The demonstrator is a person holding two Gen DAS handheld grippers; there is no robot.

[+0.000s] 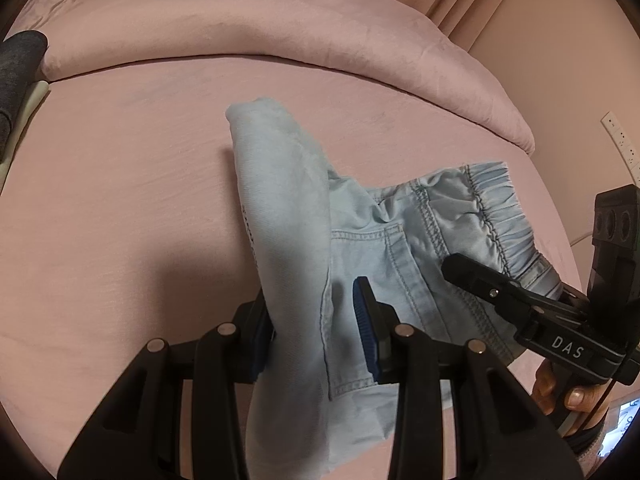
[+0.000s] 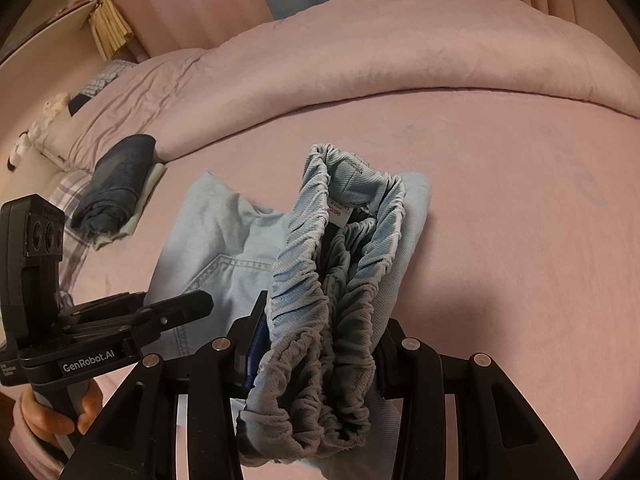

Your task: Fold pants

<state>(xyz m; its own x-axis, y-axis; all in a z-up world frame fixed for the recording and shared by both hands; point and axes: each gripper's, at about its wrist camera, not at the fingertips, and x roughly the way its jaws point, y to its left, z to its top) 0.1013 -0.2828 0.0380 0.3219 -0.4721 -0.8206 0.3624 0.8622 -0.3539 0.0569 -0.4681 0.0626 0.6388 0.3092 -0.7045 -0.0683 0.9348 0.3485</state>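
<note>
Light blue denim pants [image 1: 280,200] lie bunched on the pink bed sheet [image 1: 120,200], partly lifted. My left gripper [image 1: 312,332] is shut on a thick fold of a leg that runs up between its blue pads [image 1: 366,328]. In the right wrist view my right gripper [image 2: 320,340] is shut on the gathered elastic waistband [image 2: 344,240], which stands up in a loop with a white label inside. The rest of the pants [image 2: 224,240] spread to the left, back pocket showing. Each gripper appears in the other's view: the right one [image 1: 460,268] beside the waistband [image 1: 492,200], the left one [image 2: 200,304] at the pocket.
A pink duvet [image 2: 400,48] is heaped across the far side of the bed. A folded dark garment [image 2: 116,184] lies on a pale cloth at the left. A person's hand [image 2: 52,416] grips the left handle. A white power strip [image 1: 620,140] runs along the right wall.
</note>
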